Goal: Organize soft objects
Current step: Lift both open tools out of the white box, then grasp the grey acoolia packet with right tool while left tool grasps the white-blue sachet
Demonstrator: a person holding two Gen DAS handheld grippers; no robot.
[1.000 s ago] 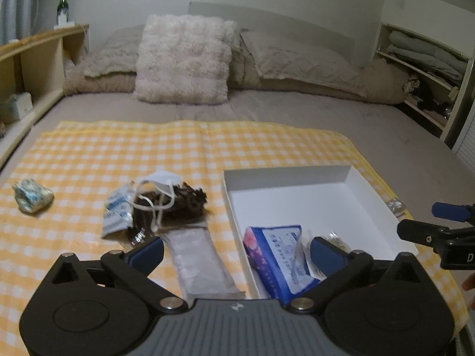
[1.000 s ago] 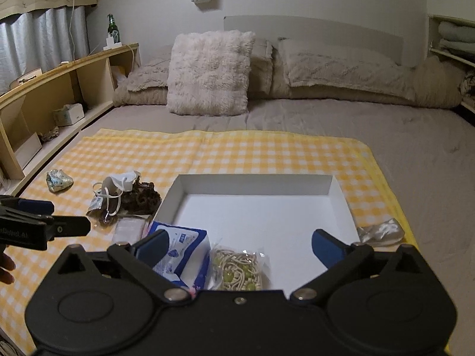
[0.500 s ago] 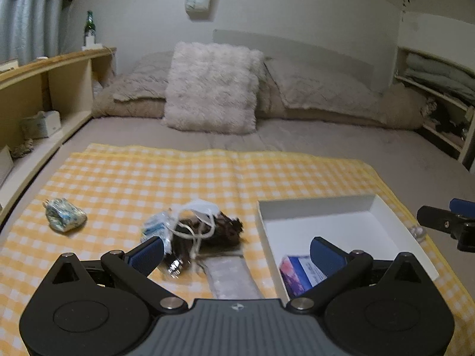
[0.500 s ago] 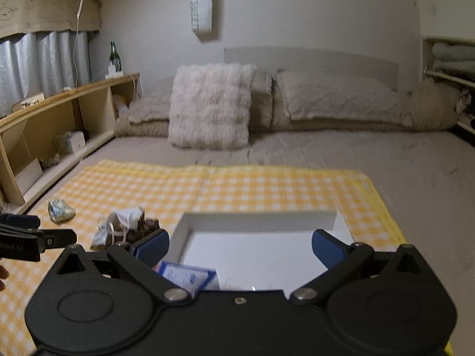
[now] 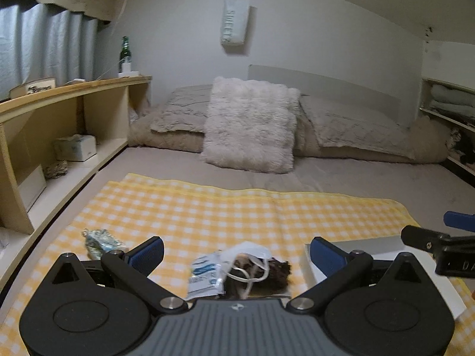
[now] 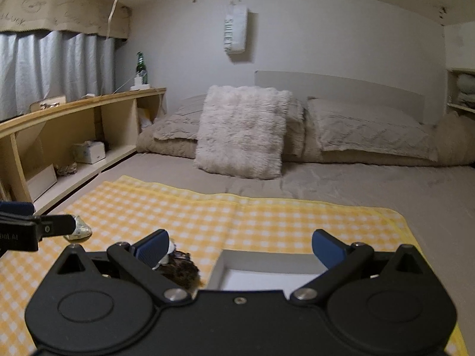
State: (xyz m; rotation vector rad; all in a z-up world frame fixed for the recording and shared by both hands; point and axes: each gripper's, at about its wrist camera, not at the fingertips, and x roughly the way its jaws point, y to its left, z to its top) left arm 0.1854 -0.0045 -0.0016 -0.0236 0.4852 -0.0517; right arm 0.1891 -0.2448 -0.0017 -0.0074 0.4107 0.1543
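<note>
Yellow-and-white checked cloth [image 5: 225,207] is spread over the near part of a bed, and the soft objects are laid on it. Both grippers are held level above the cloth's near edge, pointed toward the headboard. The left gripper [image 5: 236,250] is seen with its blue-padded fingers [image 5: 148,252] spread wide, nothing held between them. The right gripper [image 6: 240,246] is likewise held with its jaws wide apart and empty; its tip is also seen at the right edge of the left wrist view, while the left gripper's tip enters the right wrist view from the left.

A small pile is seen between the left gripper's fingers, lying on the cloth below them: a white face mask [image 5: 252,252] is draped over a dark brown fuzzy item [image 5: 276,270], with a blue-and-white packet [image 5: 204,276] touching its left side. A crumpled blue-green wrapper [image 5: 99,241] is set well apart to the left. A white box [image 6: 267,270] is placed just right of the pile, below the right gripper; its contents are hidden by the gripper bodies. A fluffy white cushion [image 5: 249,124] is propped against grey pillows at the far end, and a wooden shelf [image 5: 68,112] is run along the left side.
</note>
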